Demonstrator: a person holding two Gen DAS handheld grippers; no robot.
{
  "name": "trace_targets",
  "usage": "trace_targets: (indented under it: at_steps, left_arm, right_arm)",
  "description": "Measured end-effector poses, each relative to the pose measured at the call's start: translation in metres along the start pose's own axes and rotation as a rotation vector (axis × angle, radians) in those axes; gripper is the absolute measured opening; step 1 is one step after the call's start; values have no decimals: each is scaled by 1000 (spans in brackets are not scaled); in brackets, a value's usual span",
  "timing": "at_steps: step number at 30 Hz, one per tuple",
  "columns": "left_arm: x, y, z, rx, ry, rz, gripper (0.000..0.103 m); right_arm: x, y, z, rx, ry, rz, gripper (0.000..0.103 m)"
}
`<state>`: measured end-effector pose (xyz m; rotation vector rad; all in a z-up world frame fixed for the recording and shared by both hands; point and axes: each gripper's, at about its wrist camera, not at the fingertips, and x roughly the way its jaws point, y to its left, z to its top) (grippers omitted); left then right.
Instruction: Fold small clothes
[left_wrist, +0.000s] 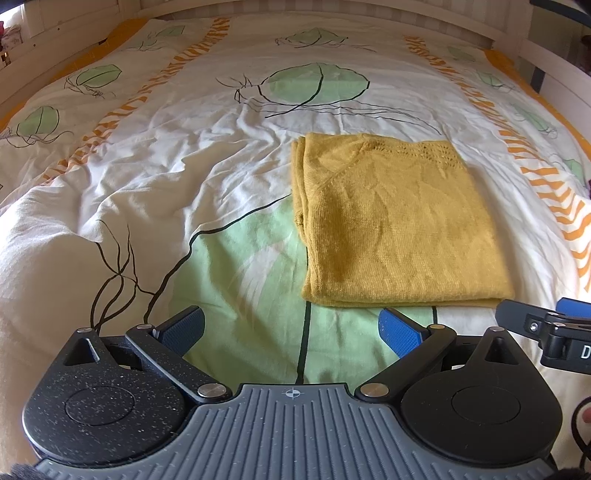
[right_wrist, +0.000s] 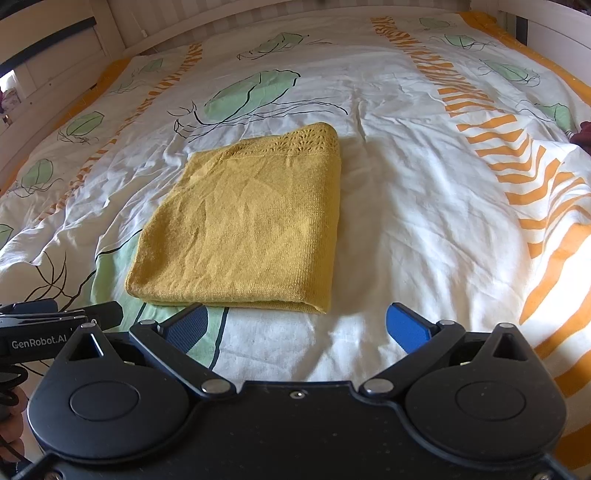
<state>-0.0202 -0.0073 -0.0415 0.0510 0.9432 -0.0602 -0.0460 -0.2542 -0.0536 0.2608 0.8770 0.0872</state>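
A yellow knit garment (left_wrist: 395, 225) lies folded into a flat rectangle on the bed; it also shows in the right wrist view (right_wrist: 243, 225). My left gripper (left_wrist: 291, 332) is open and empty, just short of the garment's near edge and to its left. My right gripper (right_wrist: 299, 328) is open and empty, just short of the garment's near right corner. Each gripper shows at the edge of the other's view: the right one (left_wrist: 554, 328) and the left one (right_wrist: 62, 321).
The bed cover (right_wrist: 424, 221) is white with green leaf prints and orange stripes, wrinkled on the left. A white slatted headboard (right_wrist: 258, 22) runs along the far side. A dark red item (right_wrist: 583, 133) lies at the right edge.
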Motion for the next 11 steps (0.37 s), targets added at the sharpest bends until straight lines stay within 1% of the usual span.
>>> trace_targets:
  at_steps: [11]
  left_arm:
    - [-3,-3,-2,10,-4,-7,102]
  right_arm:
    - [0,0,0,0,0,1,103]
